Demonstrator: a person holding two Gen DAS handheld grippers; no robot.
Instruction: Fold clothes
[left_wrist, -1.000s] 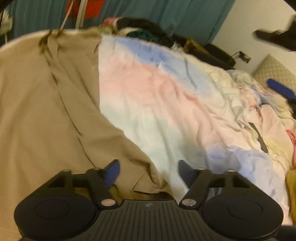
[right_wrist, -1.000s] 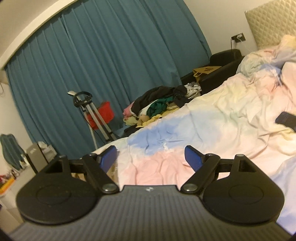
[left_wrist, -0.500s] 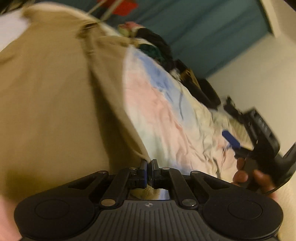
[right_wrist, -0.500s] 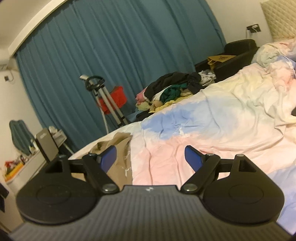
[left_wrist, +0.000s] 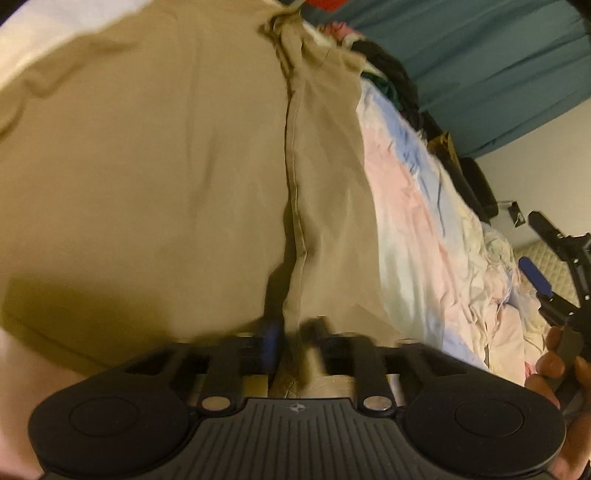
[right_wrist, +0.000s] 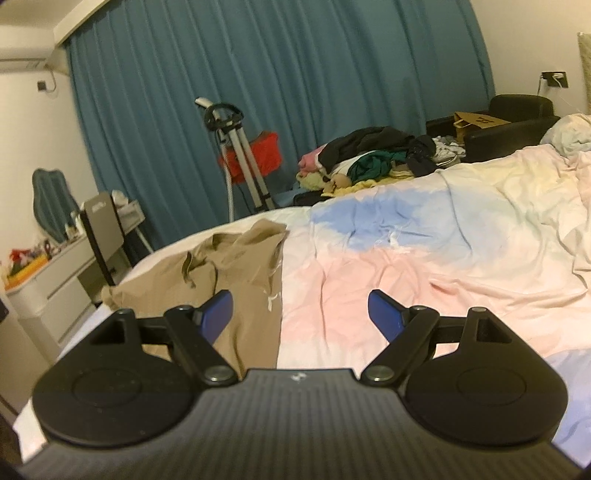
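Early in the fold, by the look of it. Tan garment (left_wrist: 155, 177) spread on the bed (left_wrist: 417, 236), filling the left wrist view from 9 to 12 o'clock, with one long seam or fold line running from 12 down to 6. Left claw (left_wrist: 291, 341) nearly closed at 6 o'clock, motion-blurred, with a ridge of tan cloth standing between the fingers; probably pinching it, though full clench hard to confirm through the blur. Right claw (right_wrist: 300, 314) released, fingers wide apart, nothing between them, hovering above the bed; same claw visible at 3 o'clock in the left view, well apart from the cloth.

From the right wrist view, garment (right_wrist: 236, 280) at 9 to 10 o'clock on the pastel duvet (right_wrist: 424, 266), far end bunched and rumpled. Pile of unfolded clothes (right_wrist: 373, 158) at 1 o'clock beyond the bed.

Done so far: garment laid out, near edge apparently gripped. Left: carrying that edge across, squaring the layers, further folds, then presumably the pile.
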